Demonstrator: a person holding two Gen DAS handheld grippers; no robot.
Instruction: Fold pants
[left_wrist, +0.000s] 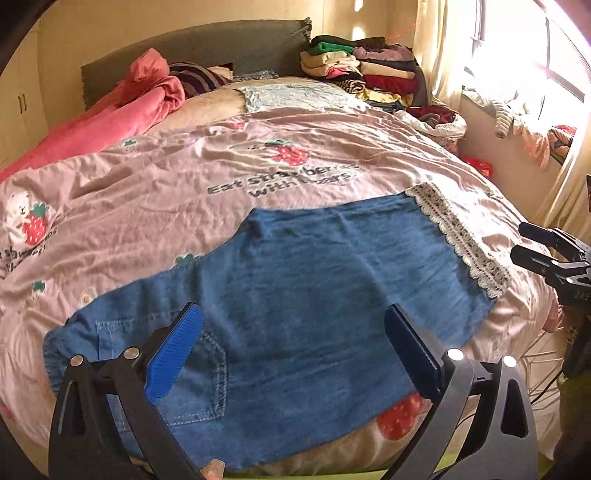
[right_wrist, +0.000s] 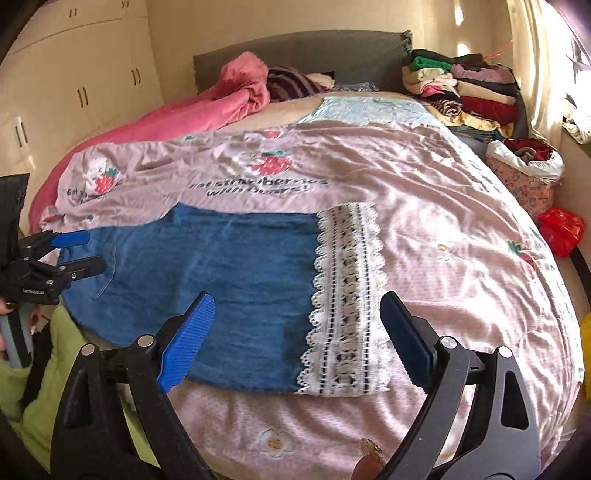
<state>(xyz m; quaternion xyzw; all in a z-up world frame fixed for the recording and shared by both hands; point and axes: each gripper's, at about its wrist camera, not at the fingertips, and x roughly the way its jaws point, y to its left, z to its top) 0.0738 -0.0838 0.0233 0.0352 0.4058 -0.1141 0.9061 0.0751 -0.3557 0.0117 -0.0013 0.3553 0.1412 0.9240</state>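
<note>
Two open grippers, left gripper (left_wrist: 293, 347) and right gripper (right_wrist: 297, 341), over one pants (left_wrist: 280, 295)

left wrist: faces headboard, near pants (left_wrist: 280, 306) waist | right wrist: near lace hem | shared: pants, bed (right_wrist: 461, 236)

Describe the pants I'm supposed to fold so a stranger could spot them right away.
On the bed's pink strawberry-print cover, look at the near edge. The blue denim pants lie flat there. Unlike the folded clothes stacked by the headboard, they end in a white lace-trimmed cuff.
</note>
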